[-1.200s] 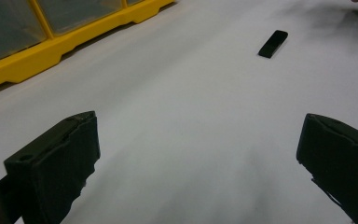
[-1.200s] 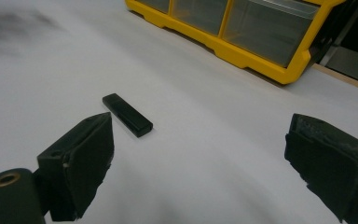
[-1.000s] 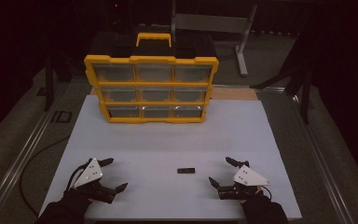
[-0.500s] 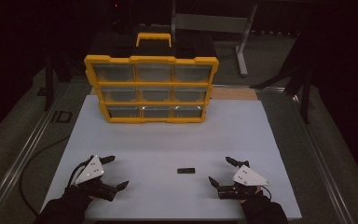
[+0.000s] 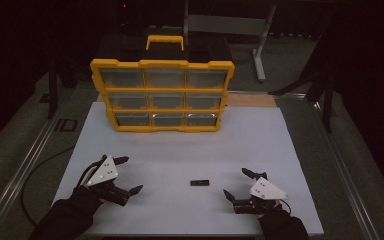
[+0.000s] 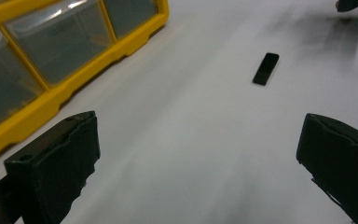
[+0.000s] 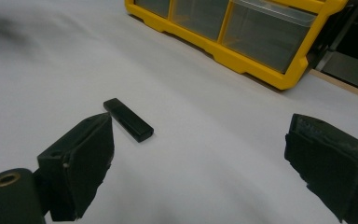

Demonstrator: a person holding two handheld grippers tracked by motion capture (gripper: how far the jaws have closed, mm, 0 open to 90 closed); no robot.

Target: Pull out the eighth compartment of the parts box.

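Note:
A small flat black stick (image 5: 200, 183) lies on the white table (image 5: 180, 150), near its front middle. It also lies ahead of the left gripper's jaws (image 6: 265, 68) and just beyond the right gripper's left jaw (image 7: 128, 119). My left gripper (image 5: 129, 174) hovers at the front left, open, nothing between its jaws. My right gripper (image 5: 238, 182) sits at the front right, open and empty, a short way right of the stick. A yellow organiser (image 5: 162, 95) with clear drawers and a handle stands at the back of the table.
The organiser's drawer fronts (image 6: 56, 42) and yellow base (image 7: 242, 60) lie off to the side in each gripper view. A metal rail (image 5: 25, 165) runs along the table's left side, and dark stands (image 5: 325, 95) are at the back right.
The left gripper has shifted slightly up and to the right over the table. The right gripper and the stick have stayed put.

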